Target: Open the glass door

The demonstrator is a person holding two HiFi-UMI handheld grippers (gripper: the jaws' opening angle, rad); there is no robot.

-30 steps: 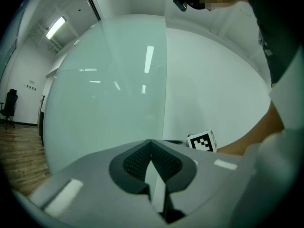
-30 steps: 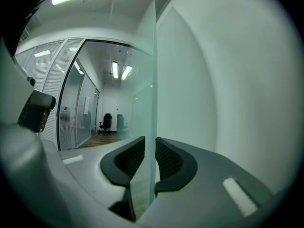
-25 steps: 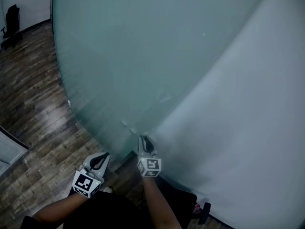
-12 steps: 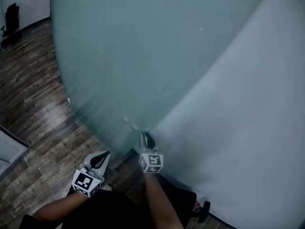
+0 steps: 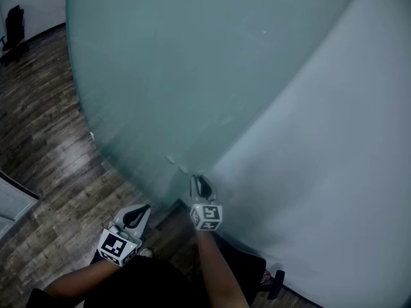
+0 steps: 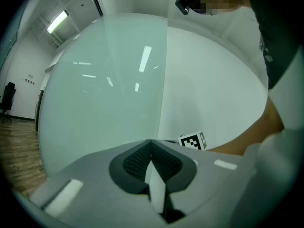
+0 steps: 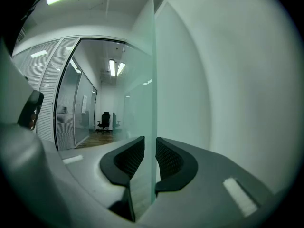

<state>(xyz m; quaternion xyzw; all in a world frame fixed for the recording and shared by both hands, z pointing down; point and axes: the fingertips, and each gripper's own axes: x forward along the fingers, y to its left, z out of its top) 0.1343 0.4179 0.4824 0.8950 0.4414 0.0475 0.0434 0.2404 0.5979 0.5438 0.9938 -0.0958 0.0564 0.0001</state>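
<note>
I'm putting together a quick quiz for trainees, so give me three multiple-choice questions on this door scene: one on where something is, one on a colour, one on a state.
1. Where is the right gripper?
A. On the glass door's edge
B. Around a round knob
C. In the air, on nothing

2. What colour is the office chair in the distance?
A. Red
B. Black
C. White

3. How do the left gripper's jaws stand?
A. Wide apart
B. Clamped on a cord
C. Together, empty

Answers:
1. A, its pads sit on either side of the door's edge.
2. B, the chair shows black against the pale room.
3. C, its tips meet with nothing between them.
</note>
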